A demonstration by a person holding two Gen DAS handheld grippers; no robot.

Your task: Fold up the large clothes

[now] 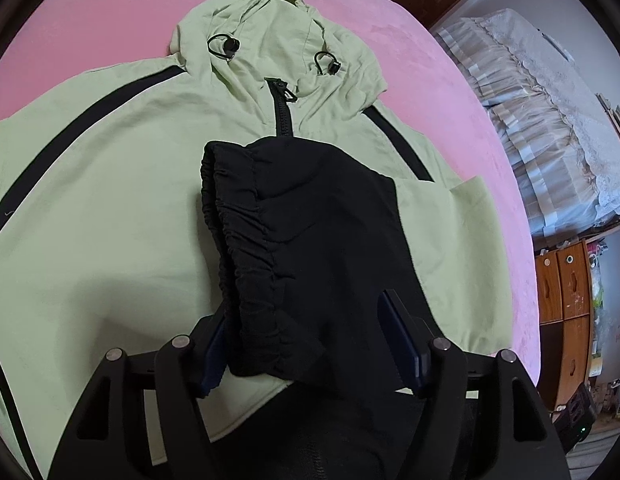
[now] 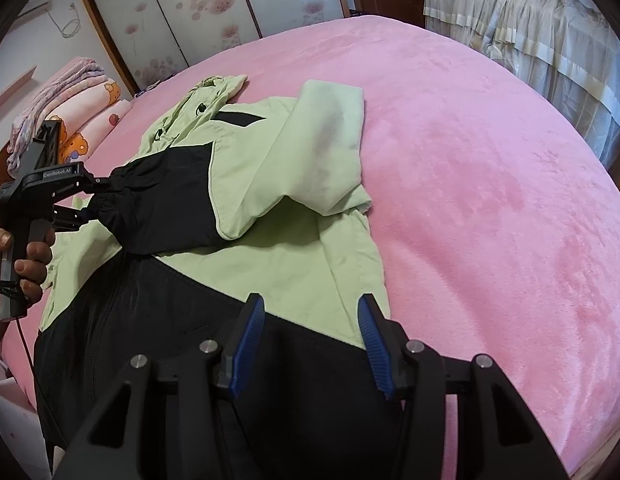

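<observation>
Pink bedding (image 2: 489,200) is covering the whole bed, and one large jacket (image 1: 110,208), pale green with black panels, is lying face up on it with its hood (image 1: 278,40) pointing away from the person. One sleeve (image 2: 238,176) is lying folded across the jacket's chest, its black cuff (image 1: 246,240) resting just below the zipper (image 1: 282,112). Two grippers are working over the jacket. The left gripper (image 1: 313,344) is standing with its jaws apart, the cuff lying loose between them without being pinched. The right gripper (image 2: 313,340) is hovering over the jacket's black hem panel, jaws apart and gripping nothing. From here the risk, as I judge it, is snagging: if the left gripper is lifting away while the gathered cuff is catching on a pad, the sleeve could be dragged off the chest and the fold undone.
</observation>
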